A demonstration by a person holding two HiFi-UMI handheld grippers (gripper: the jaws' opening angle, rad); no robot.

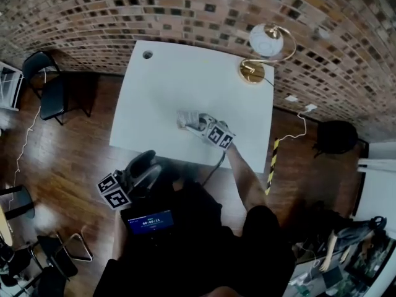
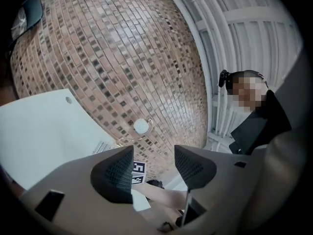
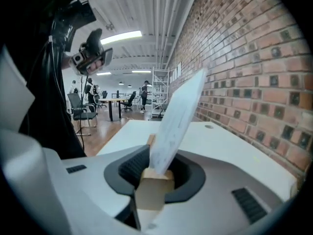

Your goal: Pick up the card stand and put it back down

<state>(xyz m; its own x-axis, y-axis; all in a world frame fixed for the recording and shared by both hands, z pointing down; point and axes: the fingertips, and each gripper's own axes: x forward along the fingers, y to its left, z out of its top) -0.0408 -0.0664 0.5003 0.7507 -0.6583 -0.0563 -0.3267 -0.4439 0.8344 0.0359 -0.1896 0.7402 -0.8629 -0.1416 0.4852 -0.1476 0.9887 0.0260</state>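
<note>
While in right tool [image 3: 156, 174], card [image 3: 178, 114] in stand [image 3: 153, 195]

1. The left gripper [image 1: 147, 167] sits close to the body at the lower left of the head view and points about level. Its marker cube [image 1: 113, 190] is at the near end.
2. Its jaws stand apart, with nothing between the pads [image 2: 117, 173].
3. The right arm [image 1: 244, 177] reaches forward, the forearm bare.
4. The right gripper [image 1: 190, 121] tilts somewhat downward at the end of that arm.
5. Its jaws are closed on the wooden base of the card stand [image 3: 154, 190], whose card rises tilted from between them.
</note>
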